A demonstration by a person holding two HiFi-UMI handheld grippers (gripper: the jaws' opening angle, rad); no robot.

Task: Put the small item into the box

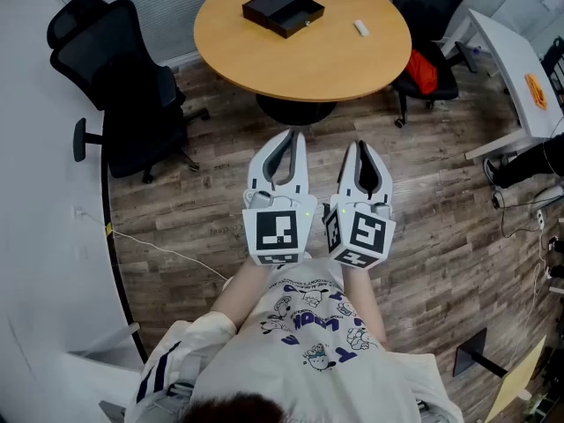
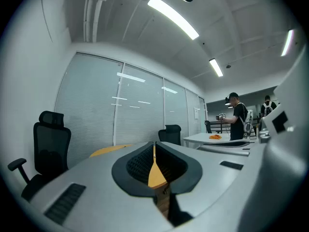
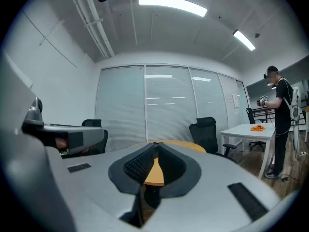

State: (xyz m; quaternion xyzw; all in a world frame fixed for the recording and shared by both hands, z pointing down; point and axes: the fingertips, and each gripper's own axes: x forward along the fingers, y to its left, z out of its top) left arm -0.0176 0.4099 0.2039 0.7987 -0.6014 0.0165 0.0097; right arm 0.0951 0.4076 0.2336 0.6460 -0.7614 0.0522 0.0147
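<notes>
A black box (image 1: 283, 10) with its drawer pulled out sits on the round wooden table (image 1: 300, 55) at the far side. A small white item (image 1: 360, 28) lies on the table to the right of the box. My left gripper (image 1: 297, 134) and right gripper (image 1: 359, 146) are held side by side over the floor, short of the table's near edge. Both are shut with nothing between the jaws. In the left gripper view the tips (image 2: 154, 143) meet, with the table edge (image 2: 108, 150) beyond. In the right gripper view the tips (image 3: 155, 143) also meet before the table (image 3: 186, 144).
Black office chairs stand left (image 1: 119, 86) and behind right (image 1: 432, 25) of the table. A white desk (image 1: 515, 69) with an orange thing is at the right. A person (image 3: 278, 115) stands by that desk. Cables run over the wooden floor (image 1: 167, 249).
</notes>
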